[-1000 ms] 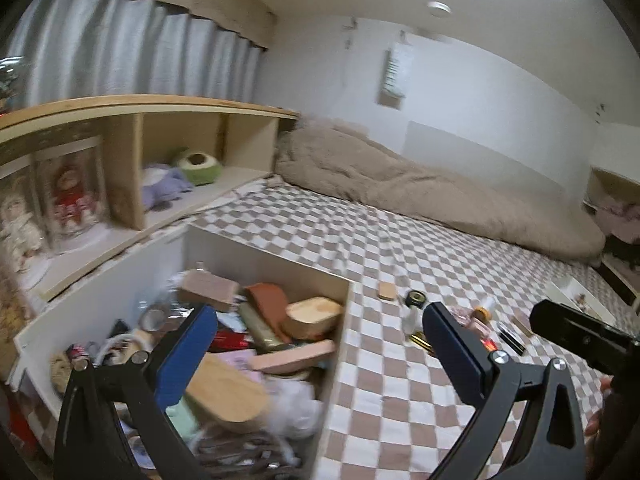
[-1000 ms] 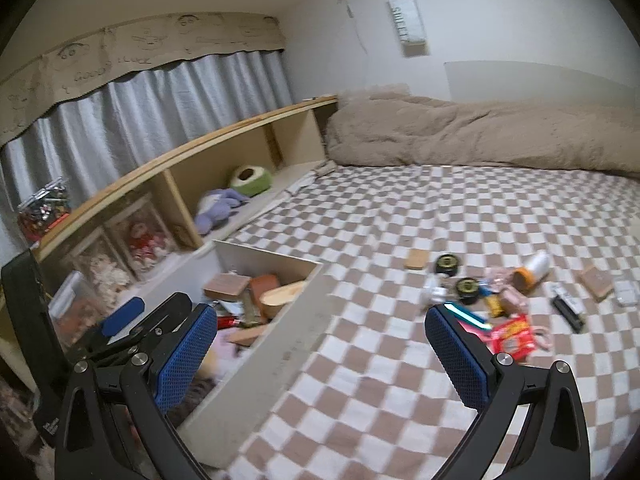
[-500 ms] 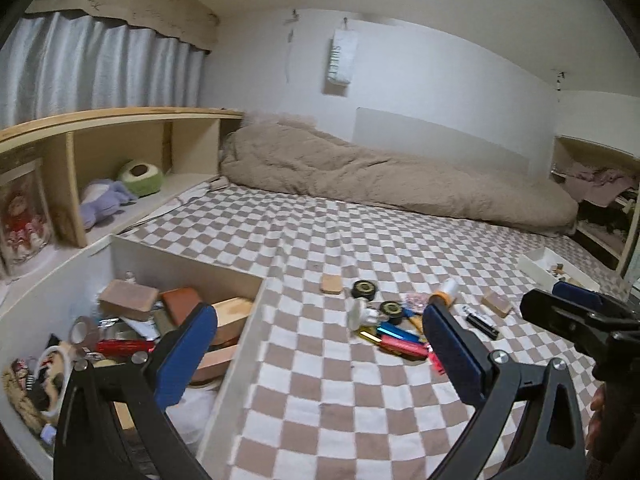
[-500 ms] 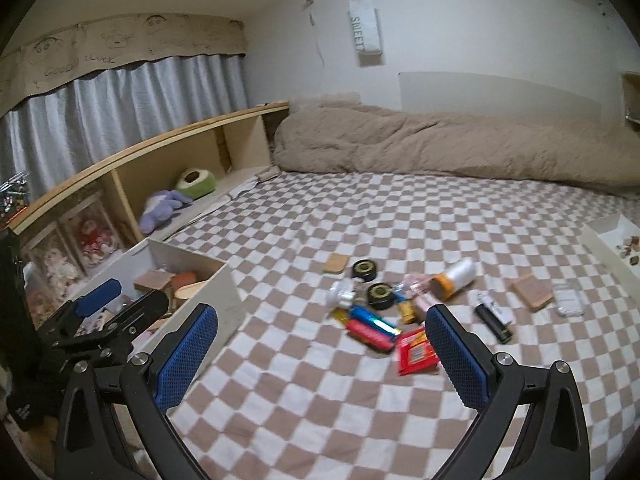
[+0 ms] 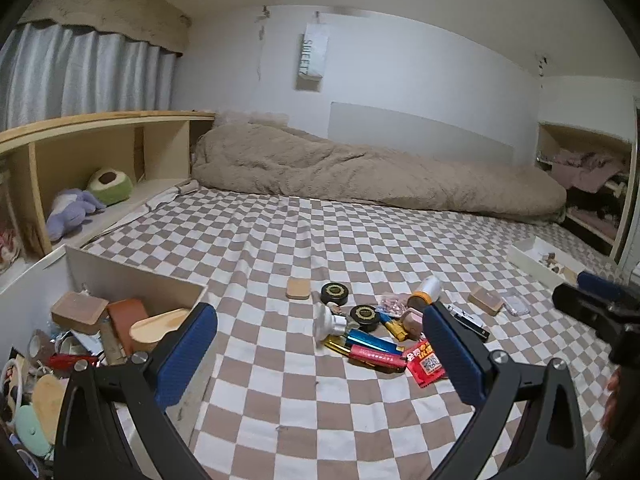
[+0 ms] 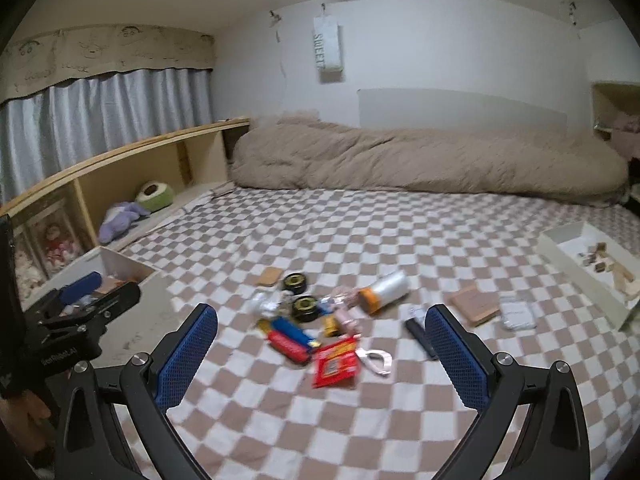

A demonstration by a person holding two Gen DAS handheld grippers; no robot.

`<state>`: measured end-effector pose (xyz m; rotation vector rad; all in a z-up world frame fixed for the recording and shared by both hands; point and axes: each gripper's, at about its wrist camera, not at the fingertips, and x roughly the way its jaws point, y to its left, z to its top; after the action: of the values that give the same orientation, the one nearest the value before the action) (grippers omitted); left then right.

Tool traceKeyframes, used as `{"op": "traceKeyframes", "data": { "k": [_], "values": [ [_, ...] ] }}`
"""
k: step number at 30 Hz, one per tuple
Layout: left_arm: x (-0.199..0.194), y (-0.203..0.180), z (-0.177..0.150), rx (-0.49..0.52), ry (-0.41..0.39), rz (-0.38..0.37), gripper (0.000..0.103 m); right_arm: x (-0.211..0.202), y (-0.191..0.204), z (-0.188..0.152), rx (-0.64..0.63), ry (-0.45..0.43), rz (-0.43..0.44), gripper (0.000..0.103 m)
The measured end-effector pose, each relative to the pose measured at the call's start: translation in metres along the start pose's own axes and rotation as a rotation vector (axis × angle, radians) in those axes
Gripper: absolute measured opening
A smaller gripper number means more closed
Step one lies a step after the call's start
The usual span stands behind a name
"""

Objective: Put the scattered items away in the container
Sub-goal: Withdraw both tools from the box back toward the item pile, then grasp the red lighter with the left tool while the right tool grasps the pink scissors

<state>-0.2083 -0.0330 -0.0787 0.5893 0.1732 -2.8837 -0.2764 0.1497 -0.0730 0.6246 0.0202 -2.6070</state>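
Checkered brown-white bed carries scattered clutter.
White open-top storage box at left edge, partly cropped, contents jumbled.
Left claw, right claw: both wide open, empty, above bed.
Red flat packet blurred in right view; label unreadable.

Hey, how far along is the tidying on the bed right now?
Partly done: the box already holds a jumble of items. Nothing is in hand; the left gripper and right gripper are both open and empty. Left on the sheet: two black tins, an orange-capped bottle, a red packet, a black stick and more.
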Motion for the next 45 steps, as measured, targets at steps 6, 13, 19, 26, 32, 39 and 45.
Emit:
{"op": "traceKeyframes", "data": {
  "k": [6,13,19,26,32,39,45],
  "values": [
    [0.022,-0.012,-0.007,0.032,0.040,-0.029,0.103,0.004,-0.028,-0.008,0.013,0.006,-0.037,0.103],
    [0.048,-0.026,-0.022,0.097,0.113,-0.048,0.103,0.017,-0.048,-0.025,0.011,0.064,-0.063,0.103],
    [0.079,-0.035,-0.043,0.132,0.252,-0.104,0.103,0.036,-0.056,-0.041,0.044,0.156,-0.043,0.103],
    [0.107,-0.041,-0.066,0.160,0.397,-0.145,0.103,0.064,-0.057,-0.063,0.020,0.272,-0.047,0.103],
    [0.127,-0.049,-0.084,0.195,0.492,-0.165,0.103,0.094,-0.051,-0.086,-0.013,0.394,-0.048,0.103],
    [0.149,-0.049,-0.103,0.218,0.583,-0.154,0.103,0.114,-0.059,-0.110,-0.011,0.493,-0.064,0.103],
    [0.157,-0.049,-0.107,0.211,0.611,-0.152,0.103,0.121,-0.069,-0.115,0.027,0.536,-0.078,0.103]
  ]
}}
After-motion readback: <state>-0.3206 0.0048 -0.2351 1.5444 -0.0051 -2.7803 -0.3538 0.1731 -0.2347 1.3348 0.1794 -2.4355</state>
